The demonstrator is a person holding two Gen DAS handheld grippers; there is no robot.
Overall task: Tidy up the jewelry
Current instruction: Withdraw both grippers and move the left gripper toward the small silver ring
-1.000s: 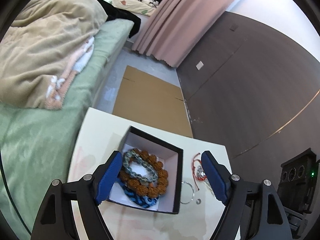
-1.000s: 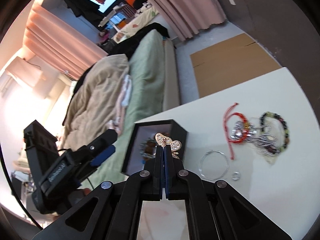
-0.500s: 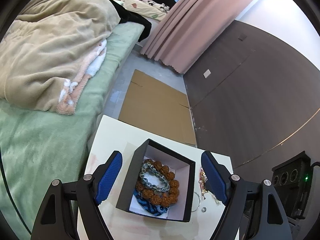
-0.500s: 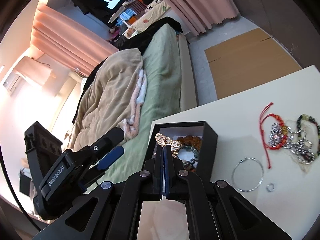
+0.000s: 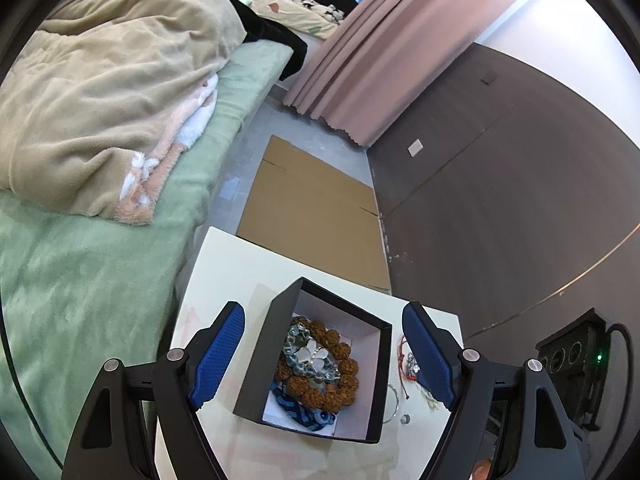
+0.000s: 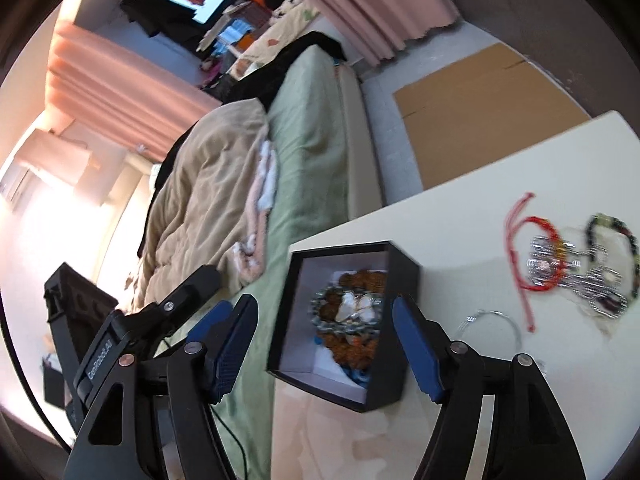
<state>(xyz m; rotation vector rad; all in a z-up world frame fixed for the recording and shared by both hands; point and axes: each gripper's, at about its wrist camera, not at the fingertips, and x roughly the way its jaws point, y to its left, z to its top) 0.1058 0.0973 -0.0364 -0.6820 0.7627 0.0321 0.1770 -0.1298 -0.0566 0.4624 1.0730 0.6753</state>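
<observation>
A black jewelry box (image 5: 260, 360) (image 6: 400, 280) with a white inside stands on the white table (image 5: 224, 264) (image 6: 460, 240). In it lie a brown bead bracelet (image 5: 340, 384), a grey bead bracelet, a blue braided band (image 5: 296, 410) and, on top, a butterfly brooch (image 5: 312, 356) (image 6: 358, 306). My left gripper (image 5: 324, 356) is open above the box. My right gripper (image 6: 324, 344) is open and empty above the box. Loose on the table are a red cord bracelet (image 6: 520, 240), silver chains (image 6: 560, 272), a dark bead bracelet (image 6: 616, 232), a wire hoop (image 6: 496, 324) and a small ring (image 5: 405, 419).
A bed with a green sheet (image 5: 80, 280) and a beige blanket (image 5: 100, 100) lies left of the table. Flat cardboard (image 5: 312, 208) lies on the floor beyond it. A dark wall (image 5: 500, 200) and pink curtains (image 5: 380, 40) stand behind.
My right gripper has opened and let go of the butterfly brooch, which now lies in the box on the bracelets. Both grippers have drawn back and up from the box.
</observation>
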